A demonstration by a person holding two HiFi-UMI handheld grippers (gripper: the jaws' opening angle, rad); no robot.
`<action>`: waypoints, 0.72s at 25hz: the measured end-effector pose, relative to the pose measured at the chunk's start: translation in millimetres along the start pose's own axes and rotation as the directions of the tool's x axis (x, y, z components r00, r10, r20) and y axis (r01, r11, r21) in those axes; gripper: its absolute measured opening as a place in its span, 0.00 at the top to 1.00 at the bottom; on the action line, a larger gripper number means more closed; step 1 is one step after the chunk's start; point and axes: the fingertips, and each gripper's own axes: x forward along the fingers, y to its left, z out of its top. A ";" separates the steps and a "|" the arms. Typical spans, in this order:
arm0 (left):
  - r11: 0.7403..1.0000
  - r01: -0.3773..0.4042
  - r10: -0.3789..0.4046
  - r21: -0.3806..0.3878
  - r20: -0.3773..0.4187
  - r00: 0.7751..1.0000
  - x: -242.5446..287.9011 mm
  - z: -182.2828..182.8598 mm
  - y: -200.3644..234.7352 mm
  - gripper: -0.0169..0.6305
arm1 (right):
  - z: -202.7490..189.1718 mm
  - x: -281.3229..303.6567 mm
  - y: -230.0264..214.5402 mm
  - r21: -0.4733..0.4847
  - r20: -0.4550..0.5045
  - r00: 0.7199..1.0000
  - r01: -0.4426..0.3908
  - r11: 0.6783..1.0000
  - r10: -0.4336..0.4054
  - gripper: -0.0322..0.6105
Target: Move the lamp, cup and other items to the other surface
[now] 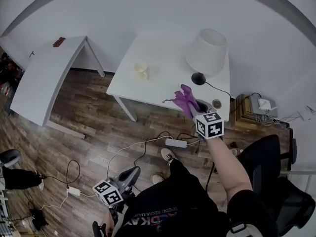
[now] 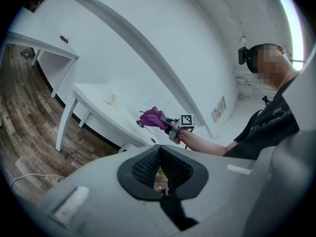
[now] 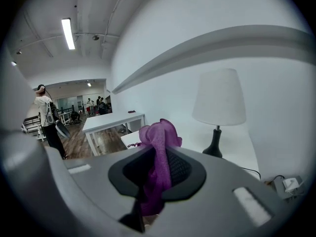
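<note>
My right gripper (image 1: 192,109) is shut on a purple cloth (image 1: 185,98), held above the near edge of the white table (image 1: 128,85). In the right gripper view the purple cloth (image 3: 159,154) hangs pinched between the jaws, which stand close together. A lamp with a white shade (image 1: 207,51) and black base (image 1: 198,78) stands at the table's far right. A small cream cup (image 1: 141,71) sits near the table's middle. My left gripper (image 1: 133,172) hangs low over the floor; its jaws (image 2: 159,149) meet with nothing between them.
A second white table (image 1: 44,78) stands to the left with a small reddish thing (image 1: 59,42) on it. A power strip (image 1: 176,142) and cables lie on the wooden floor. A black chair (image 1: 276,181) is at the right. People stand far back (image 3: 47,117).
</note>
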 end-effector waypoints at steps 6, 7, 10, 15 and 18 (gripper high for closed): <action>0.997 0.078 -0.077 0.010 -0.068 0.995 -6.2 -19.7 -10.9 0.99 | -20.2 -57.2 -2.5 0.051 0.025 0.996 0.079 0.996 -0.081 0.87; 0.996 0.091 -0.090 0.007 -0.082 0.993 -5.9 -23.1 -13.5 0.99 | -23.8 -67.1 -2.7 0.060 0.027 0.995 0.093 0.994 -0.095 0.87; 0.991 0.137 -0.135 0.005 -0.131 0.982 1.4 -33.8 -23.0 0.99 | -36.7 -98.4 -7.0 0.085 0.030 0.990 0.138 0.987 -0.141 0.87; 0.974 0.226 -0.220 0.009 -0.193 0.956 20.4 -44.7 -42.8 0.99 | -63.4 -154.9 -27.4 0.133 0.011 0.972 0.233 0.963 -0.236 0.87; 0.965 0.262 -0.255 0.005 -0.215 0.943 32.9 -49.2 -52.2 0.99 | -76.0 -186.4 -45.9 0.161 0.001 0.955 0.292 0.943 -0.297 0.87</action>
